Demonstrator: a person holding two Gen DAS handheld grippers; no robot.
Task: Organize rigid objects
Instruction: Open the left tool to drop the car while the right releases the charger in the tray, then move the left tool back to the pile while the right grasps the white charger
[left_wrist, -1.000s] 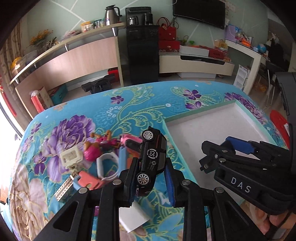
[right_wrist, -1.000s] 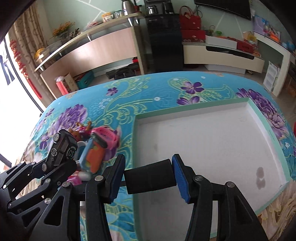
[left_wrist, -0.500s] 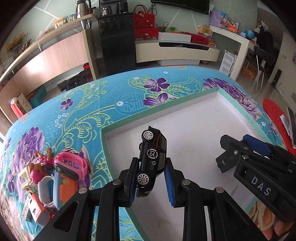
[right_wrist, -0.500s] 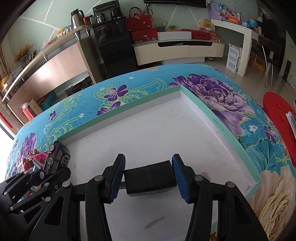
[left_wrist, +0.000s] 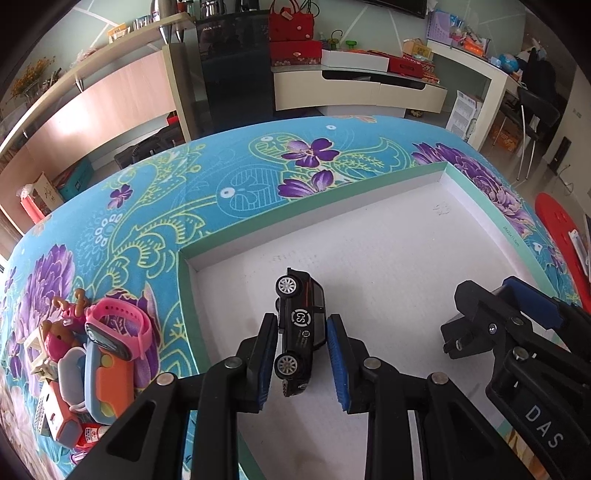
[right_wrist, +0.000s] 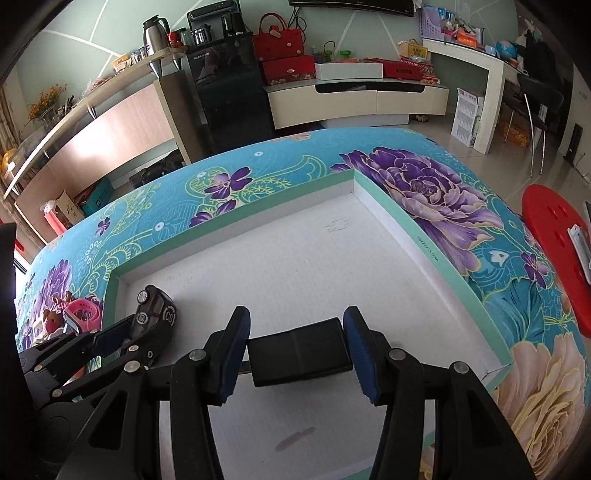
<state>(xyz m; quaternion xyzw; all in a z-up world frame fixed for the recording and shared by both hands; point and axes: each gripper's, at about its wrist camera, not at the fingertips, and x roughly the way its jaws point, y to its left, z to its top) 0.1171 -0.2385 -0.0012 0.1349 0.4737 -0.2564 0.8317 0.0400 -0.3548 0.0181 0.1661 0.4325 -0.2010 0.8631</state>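
Note:
A black toy car (left_wrist: 301, 325) stands nose-down between the blue pads of my left gripper (left_wrist: 301, 319), low over the near-left corner of the white tray (left_wrist: 369, 240). The jaws are opening, and the pads still lie against the car's roof and underside. From the right wrist view the car (right_wrist: 159, 310) and the left gripper (right_wrist: 122, 336) sit by the tray's left wall. My right gripper (right_wrist: 297, 314) is shut on a black rectangular block (right_wrist: 299, 350) just above the tray floor. In the left wrist view the right gripper (left_wrist: 491, 291) is at the right.
A heap of small toys lies on the flowered cloth left of the tray: a pink watch (left_wrist: 122, 328), an orange and blue toy (left_wrist: 110, 376), a small doll (left_wrist: 59, 336). The tray's green rim (right_wrist: 229, 218) stands raised. A red stool (right_wrist: 554, 240) is past the table's right edge.
Both grippers swung right from the toy heap to over the tray and came lower. The car and the block went with them. The left pads look a touch wider.

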